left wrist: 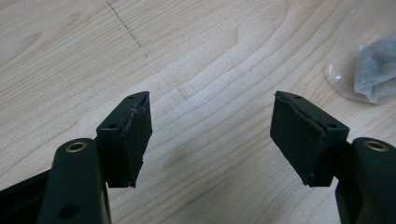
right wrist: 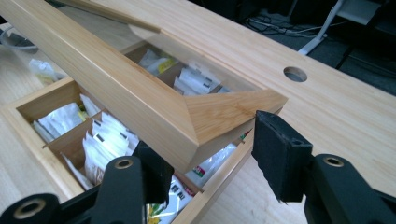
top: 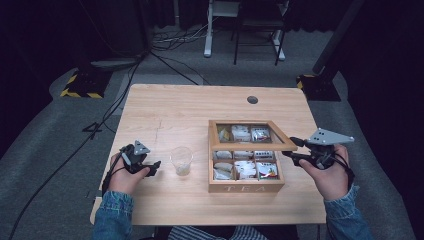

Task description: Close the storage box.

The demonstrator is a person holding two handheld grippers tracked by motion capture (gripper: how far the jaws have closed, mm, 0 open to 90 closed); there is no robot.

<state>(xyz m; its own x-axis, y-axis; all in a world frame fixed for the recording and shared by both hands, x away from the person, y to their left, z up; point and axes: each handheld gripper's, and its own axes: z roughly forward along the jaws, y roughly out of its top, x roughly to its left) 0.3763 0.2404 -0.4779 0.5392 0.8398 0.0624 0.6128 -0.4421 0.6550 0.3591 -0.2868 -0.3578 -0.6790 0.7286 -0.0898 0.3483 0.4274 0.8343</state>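
A wooden tea box (top: 245, 188) marked TEA stands right of the table's middle, with several packets (right wrist: 107, 140) in its compartments. Its glass-paned lid (top: 250, 146) is raised partway. My right gripper (top: 292, 149) is open at the lid's right front corner. In the right gripper view that corner of the lid (right wrist: 140, 93) lies between the spread jaws of this gripper (right wrist: 210, 144) and seems to rest on the left one. My left gripper (top: 154, 167) sits open and empty on the table, left of a clear plastic cup (top: 181, 160). In the left gripper view, between that gripper's (left wrist: 212, 121) jaws is bare wood, and the cup (left wrist: 343, 86) holds a tea bag (left wrist: 373, 70).
The wooden table (top: 165, 110) has a round cable hole (top: 252, 99) near its far edge. Bare tabletop lies behind and to the left of the box. Cables, a desk leg and stand bases are on the floor beyond.
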